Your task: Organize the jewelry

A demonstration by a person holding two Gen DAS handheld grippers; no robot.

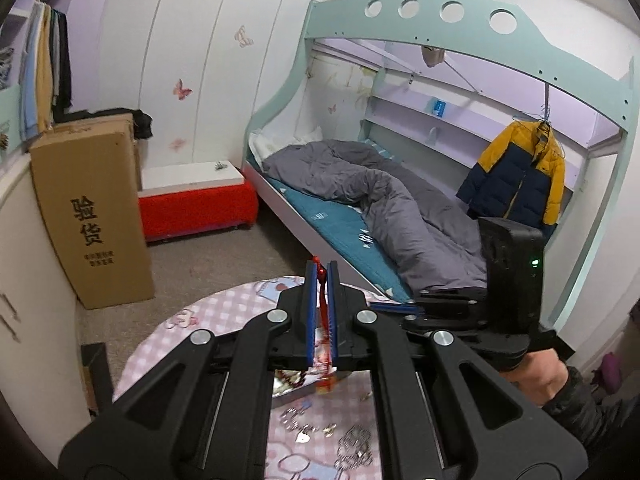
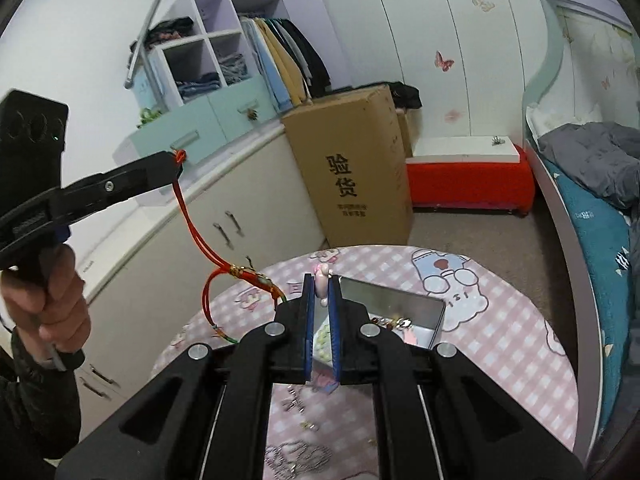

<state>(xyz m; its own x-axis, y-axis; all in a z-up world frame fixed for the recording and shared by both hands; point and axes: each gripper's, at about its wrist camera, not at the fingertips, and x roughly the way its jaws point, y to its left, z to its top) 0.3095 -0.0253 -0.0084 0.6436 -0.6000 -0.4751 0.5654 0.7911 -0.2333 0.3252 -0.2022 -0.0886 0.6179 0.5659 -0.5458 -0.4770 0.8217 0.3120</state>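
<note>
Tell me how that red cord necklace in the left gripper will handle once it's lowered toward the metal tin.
The red cord necklace looks floppy: it hangs slack from the left gripper and loops near its beads. It probably swings, since it dangles freely. It seems light, held by a tip pinch alone.

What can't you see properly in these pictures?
- Tin box contents: right wrist view, the right claw covers most of the inside.
- Pink trinket in that claw: its lower part is hidden between the pads.
- Red cord: left wrist view, the left claw hides its hanging charms.
- Silver pieces on the table: blurred, too small to name.
</note>
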